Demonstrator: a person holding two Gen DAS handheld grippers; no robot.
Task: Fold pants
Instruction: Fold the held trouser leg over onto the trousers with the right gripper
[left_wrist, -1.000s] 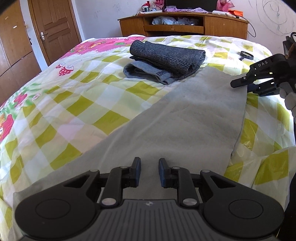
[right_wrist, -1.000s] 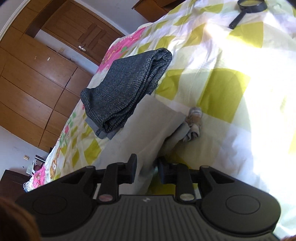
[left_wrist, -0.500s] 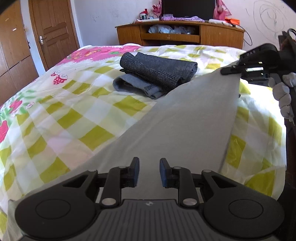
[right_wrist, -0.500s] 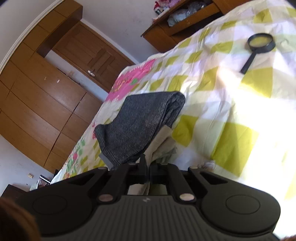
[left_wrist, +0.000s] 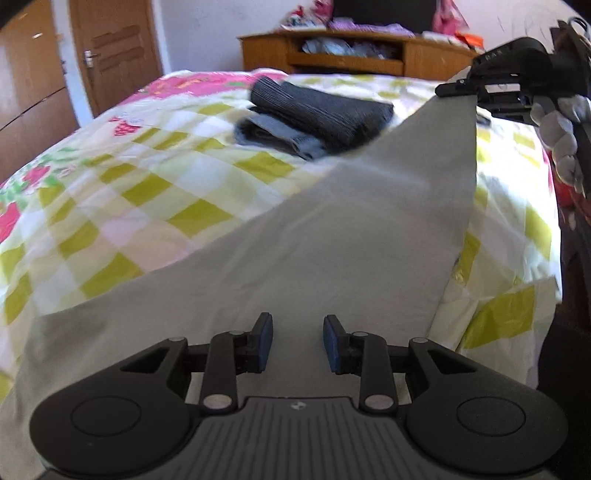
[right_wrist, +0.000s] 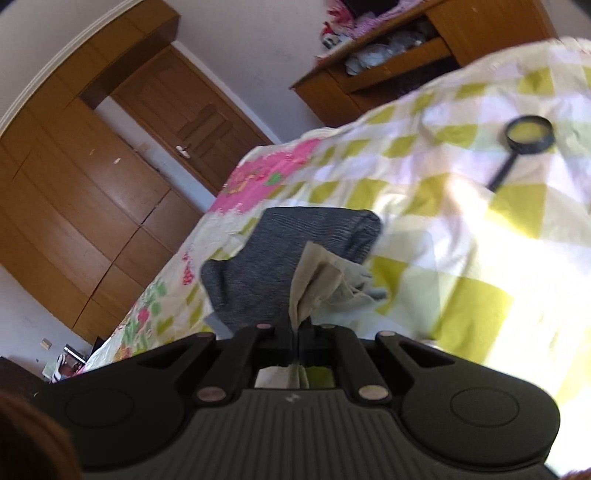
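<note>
The right gripper (right_wrist: 297, 338) has its jaws clamped on a corner of the pale grey cotton pants (left_wrist: 332, 240), lifting that end clear of the bed (left_wrist: 147, 192) with its yellow-green checked cover; the rest of the cloth lies spread on the bed. The left gripper (left_wrist: 297, 341) hovers over the near end with its jaws apart, having just been opening, nothing between them. To fold well, I judge the left should pinch the near edge so the cloth stays taut, then the right should carry its corner over toward six o'clock without dragging. The folded dark grey knit garments (left_wrist: 317, 114) at twelve o'clock and the black magnifying glass (right_wrist: 524, 144) at two o'clock should stay untouched.
</note>
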